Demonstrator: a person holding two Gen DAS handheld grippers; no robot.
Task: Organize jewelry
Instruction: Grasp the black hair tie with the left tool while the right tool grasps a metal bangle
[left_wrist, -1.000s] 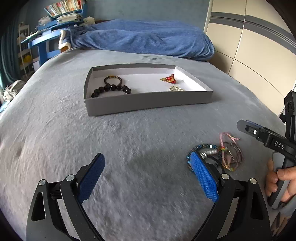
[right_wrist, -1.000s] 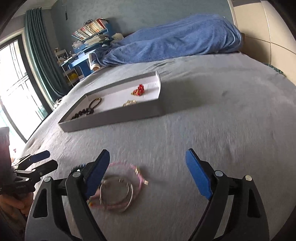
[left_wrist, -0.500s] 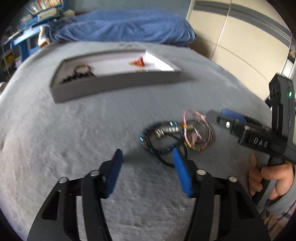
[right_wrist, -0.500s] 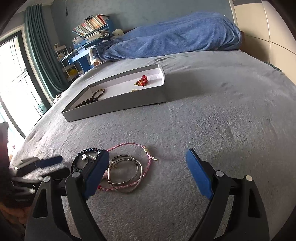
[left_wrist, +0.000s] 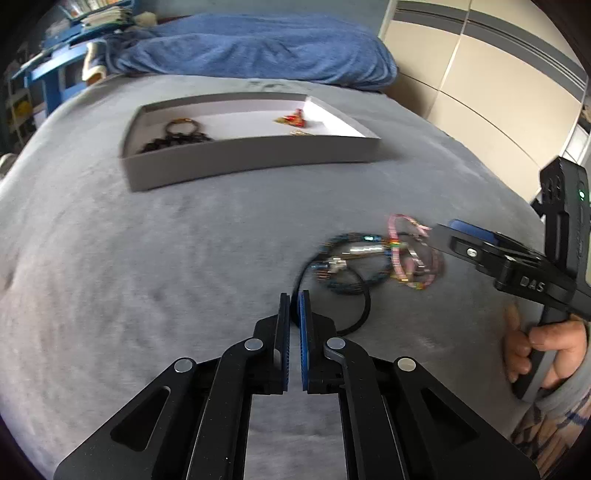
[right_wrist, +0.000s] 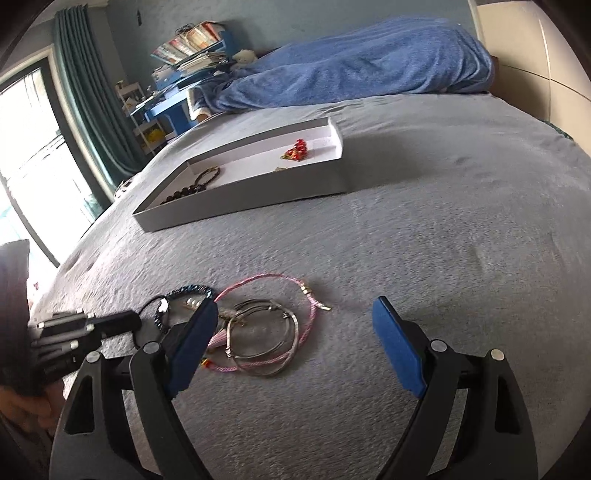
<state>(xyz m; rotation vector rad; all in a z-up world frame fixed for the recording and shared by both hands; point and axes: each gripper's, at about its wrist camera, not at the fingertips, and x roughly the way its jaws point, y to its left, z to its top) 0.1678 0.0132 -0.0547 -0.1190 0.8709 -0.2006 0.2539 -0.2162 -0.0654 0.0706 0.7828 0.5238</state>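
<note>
Two grippers work over the grey bed (left_wrist: 147, 258), one in each of my hands. The left gripper (left_wrist: 293, 297) has its fingers pressed together, and a black cord (left_wrist: 365, 306) runs into the narrow slit at their tips, so they pinch it there. The rest of that cord loops off to the right on the bed cover. It belongs to a tangle of jewelry lying just beyond: a blue beaded bracelet (left_wrist: 351, 236), a pink cord bracelet (right_wrist: 310, 325) and silver bangles (right_wrist: 291, 332), all overlapping one another.

The right gripper (right_wrist: 295, 306) hangs over the same pile with its fingers spread wide and nothing between the pads. Its left finger sits above the edge of the bangles, and its right finger is over bare cover. My right hand (left_wrist: 546, 350) wraps the handle.

Farther up the bed lies a shallow grey tray (left_wrist: 251, 162), well apart from the pile. At its left end are a black bead bracelet (left_wrist: 173, 140) and a brown ring bracelet (left_wrist: 181, 123); toward the right end is a red ornament (left_wrist: 295, 116) with a small gold piece near it. A blue blanket (left_wrist: 258, 48) is heaped at the head of the bed.
</note>
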